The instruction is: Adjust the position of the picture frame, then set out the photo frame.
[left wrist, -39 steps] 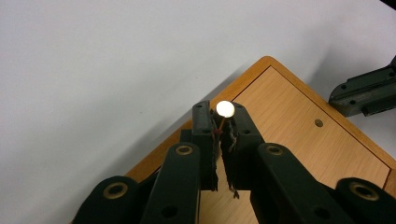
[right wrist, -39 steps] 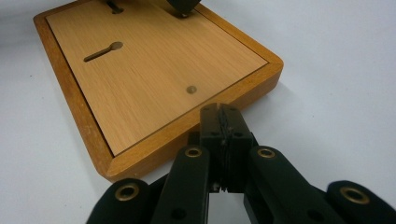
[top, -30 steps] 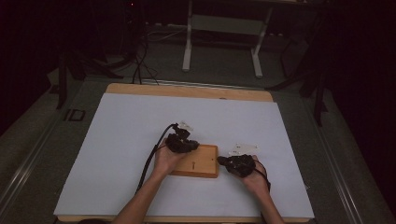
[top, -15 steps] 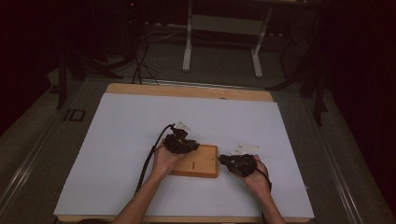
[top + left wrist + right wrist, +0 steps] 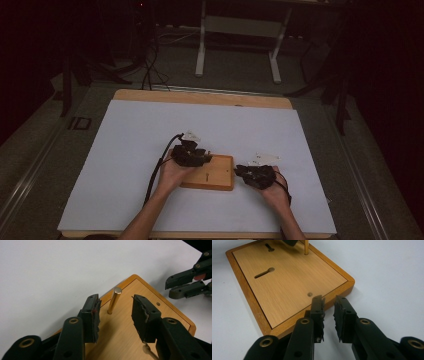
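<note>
Brass peg (image 5: 114,300) stands between, seemingly untouched, left gripper (image 5: 115,315).

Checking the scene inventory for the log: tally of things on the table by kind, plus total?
Wooden board: 1
Brass pin upright in the board: 1
White sheet covering the table: 1
Tongs: 2, left tongs open around the pin, right tongs slightly open at the board's edge
Total: 5
</note>
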Demonstrator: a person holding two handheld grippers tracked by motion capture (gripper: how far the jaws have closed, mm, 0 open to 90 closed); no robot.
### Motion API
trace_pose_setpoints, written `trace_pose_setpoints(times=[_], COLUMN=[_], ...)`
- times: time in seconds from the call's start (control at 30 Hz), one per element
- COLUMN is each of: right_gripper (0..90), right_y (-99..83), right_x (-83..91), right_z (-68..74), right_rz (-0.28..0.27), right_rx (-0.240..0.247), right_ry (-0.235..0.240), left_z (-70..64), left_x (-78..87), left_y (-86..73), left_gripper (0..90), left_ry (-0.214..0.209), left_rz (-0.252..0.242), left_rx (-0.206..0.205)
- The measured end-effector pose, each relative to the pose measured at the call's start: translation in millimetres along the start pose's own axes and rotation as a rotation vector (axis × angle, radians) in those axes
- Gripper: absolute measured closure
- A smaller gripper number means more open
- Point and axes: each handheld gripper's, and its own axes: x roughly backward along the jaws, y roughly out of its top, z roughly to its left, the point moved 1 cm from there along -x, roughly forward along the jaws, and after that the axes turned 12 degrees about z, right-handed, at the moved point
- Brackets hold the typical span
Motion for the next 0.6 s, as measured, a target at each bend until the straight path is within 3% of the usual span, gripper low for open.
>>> trace_pose_setpoints(times=[0.3, 0.43, 0.6], right_gripper=[71.4, 70.6, 69.8], right_y=[1.1, 2.7, 8.7], right_x=[1.4, 4.1, 5.1], right_z=[-0.5, 0.4, 1.9], right_rz=[-0.011, -0.020, -0.031], right_rx=[-0.004, -0.004, 0.000], right_ry=[0.019, 0.021, 0.029], left_z=[0.4, 1.5, 2.6], left_x=[19.0, 27.6, 36.7], left_y=[-16.9, -29.5, -41.9], left_gripper=[55.1, 55.3, 55.7], left_ry=[0.000, 0.003, 0.028], left_rz=[-0.047, -0.070, -0.065], left_rx=[-0.012, 0.004, 0.002])
